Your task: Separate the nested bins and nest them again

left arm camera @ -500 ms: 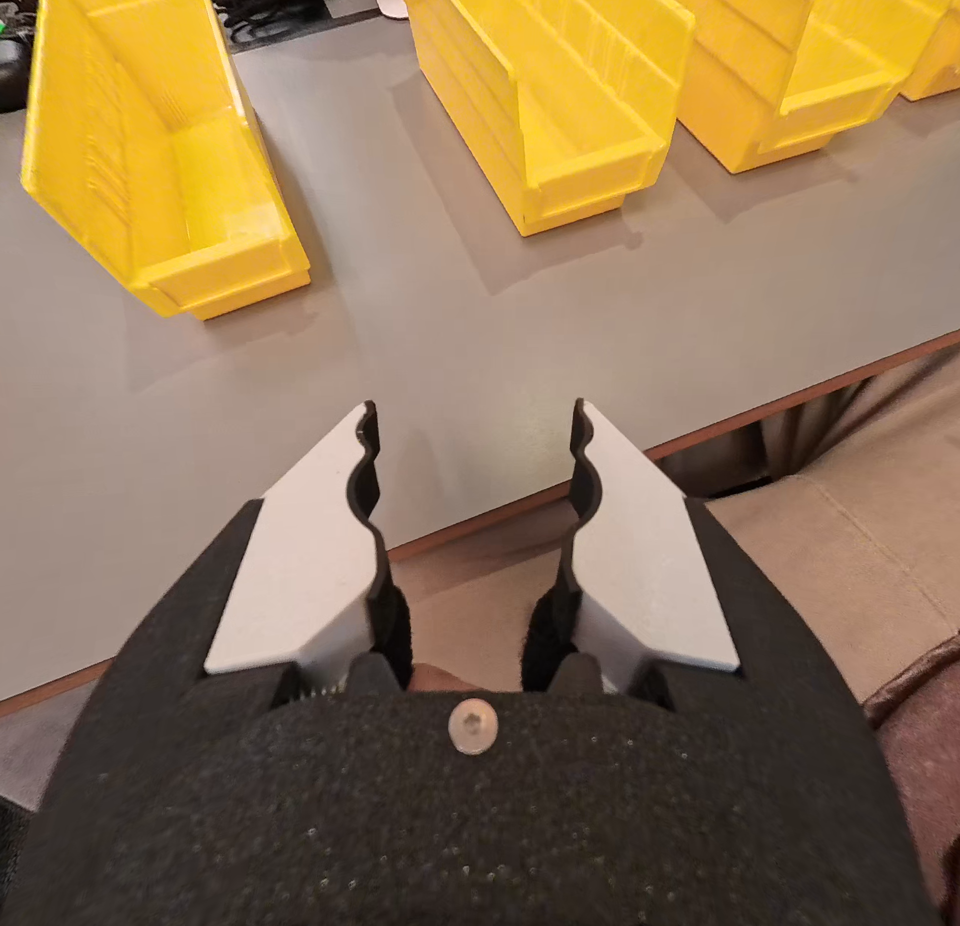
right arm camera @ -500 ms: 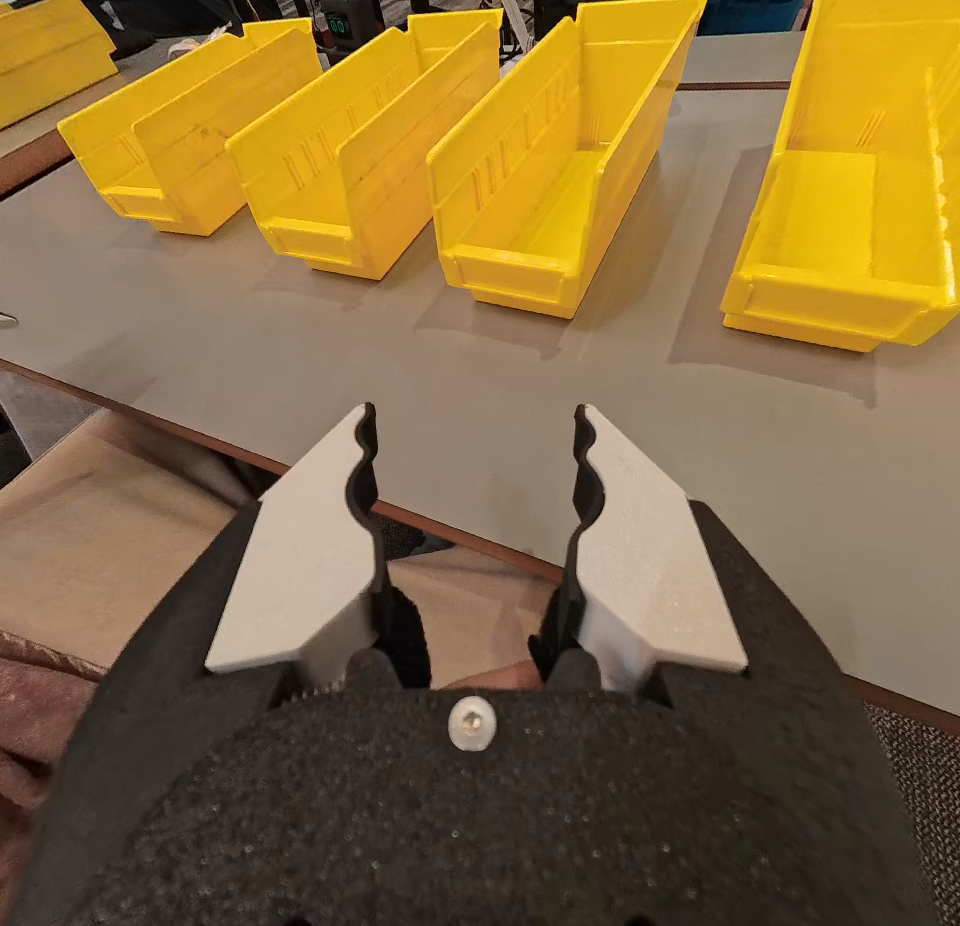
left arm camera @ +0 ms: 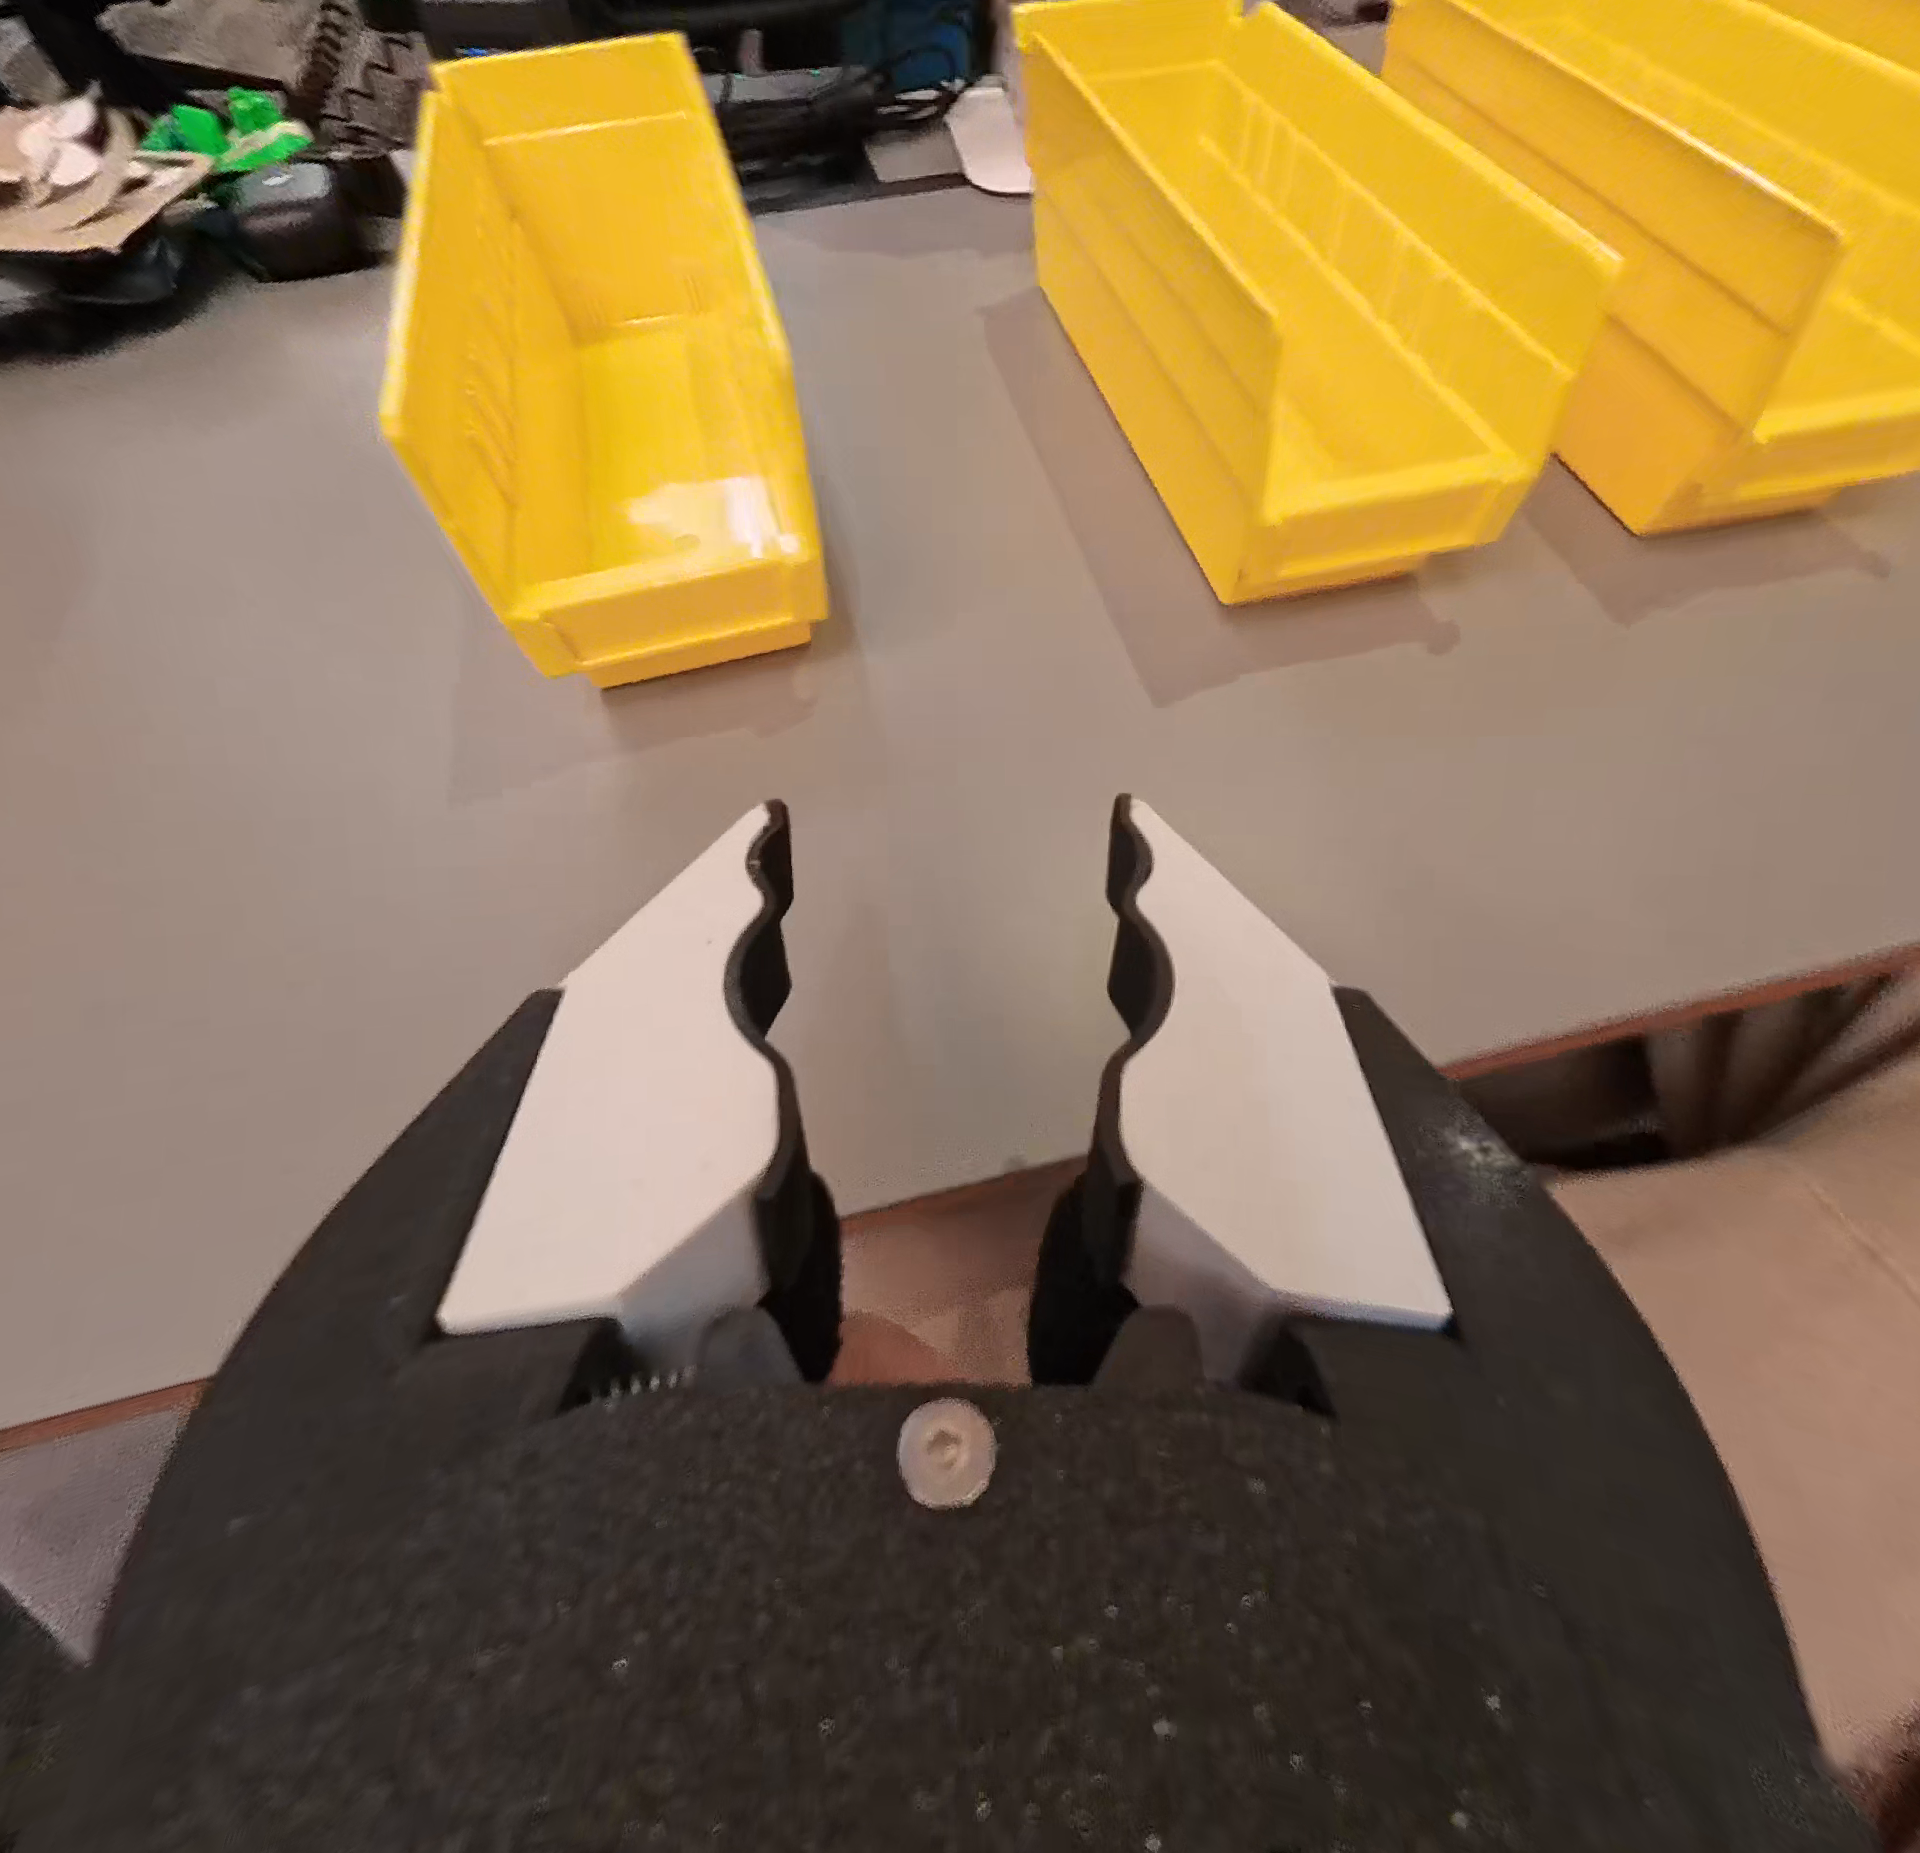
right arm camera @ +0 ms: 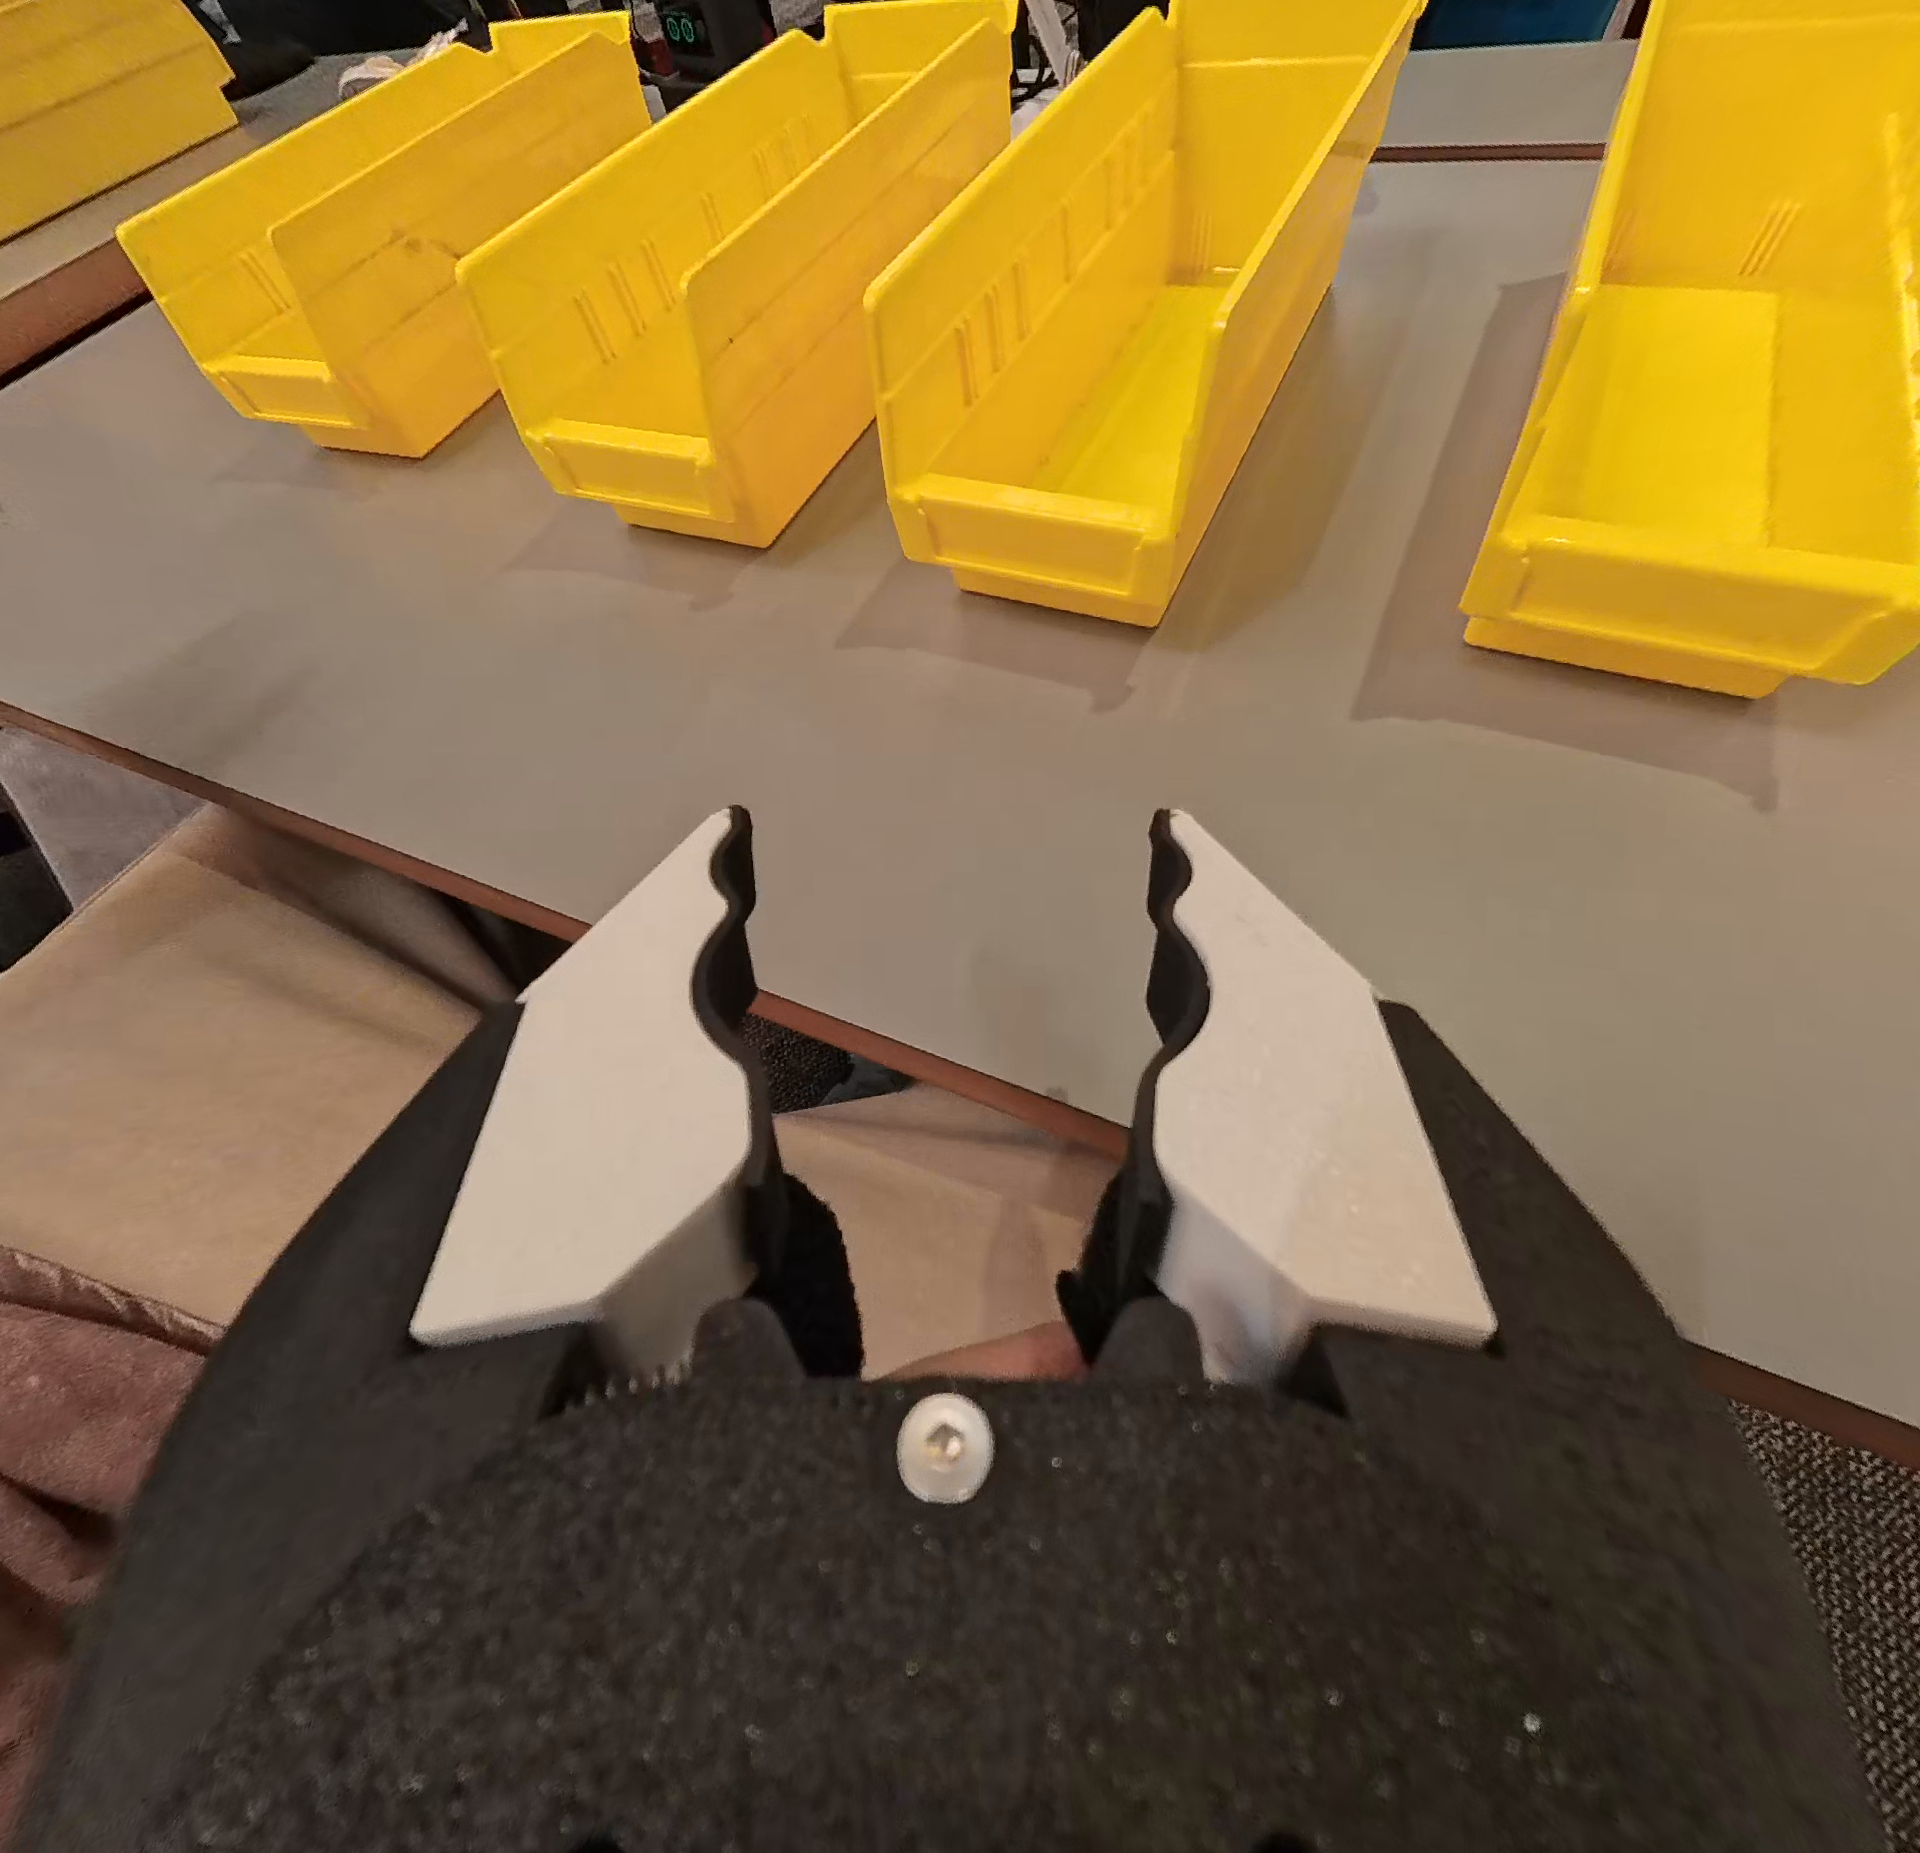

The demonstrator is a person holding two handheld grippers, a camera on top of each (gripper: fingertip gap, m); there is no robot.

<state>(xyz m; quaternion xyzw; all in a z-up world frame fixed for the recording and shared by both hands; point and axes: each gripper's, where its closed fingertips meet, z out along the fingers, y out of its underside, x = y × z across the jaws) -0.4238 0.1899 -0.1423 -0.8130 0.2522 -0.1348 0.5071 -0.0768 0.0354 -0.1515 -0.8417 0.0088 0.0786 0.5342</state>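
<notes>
Several yellow plastic bins stand in a row on a grey table (left arm camera: 260,764). In the left wrist view a short wide bin (left arm camera: 613,401) stands ahead and slightly left, with a second bin nested inside it. It also shows at the far right of the right wrist view (right arm camera: 1704,401). Long narrow bins stand beside it (left arm camera: 1299,328) (right arm camera: 1122,328) (right arm camera: 748,276) (right arm camera: 395,245). My left gripper (left arm camera: 948,827) is open and empty over the table's near part, short of the wide bin. My right gripper (right arm camera: 948,832) is open and empty at the table's front edge.
Another yellow bin (right arm camera: 94,89) sits on a separate table at the far left. Cables, bags and clutter (left arm camera: 208,172) lie beyond the table's back edge. A person's lap in tan fabric (right arm camera: 208,1076) is below the front edge. Bare table lies between grippers and bins.
My left gripper has swung left and forward over the table, so the wide nested bin is now nearly straight ahead. The right gripper has hardly moved.
</notes>
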